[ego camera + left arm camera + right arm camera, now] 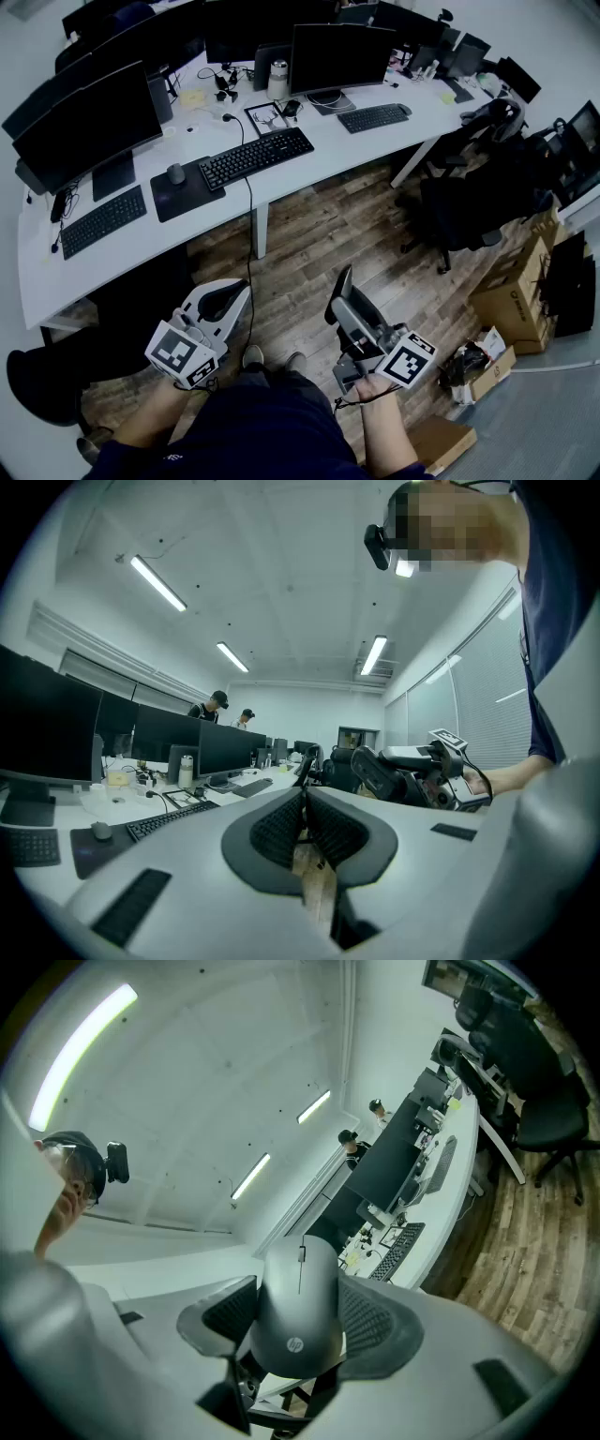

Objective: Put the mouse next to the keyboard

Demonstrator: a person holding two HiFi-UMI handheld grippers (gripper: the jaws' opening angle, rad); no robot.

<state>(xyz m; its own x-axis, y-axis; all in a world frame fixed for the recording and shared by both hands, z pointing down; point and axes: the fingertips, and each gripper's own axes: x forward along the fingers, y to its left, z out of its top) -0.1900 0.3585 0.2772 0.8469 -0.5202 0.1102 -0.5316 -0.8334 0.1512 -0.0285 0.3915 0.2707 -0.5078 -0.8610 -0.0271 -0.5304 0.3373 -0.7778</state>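
A dark grey mouse sits clamped between the ribbed pads of my right gripper, which is shut on it. From the head view that gripper is held low over the wooden floor, well short of the white desk. A black keyboard lies on the middle of the desk and also shows small in the right gripper view as the keyboard. My left gripper hangs beside the right one; its pads meet with nothing between them.
A second mouse rests on a dark pad left of the keyboard. Other keyboards and monitors line the desk. An office chair and cardboard boxes stand at the right.
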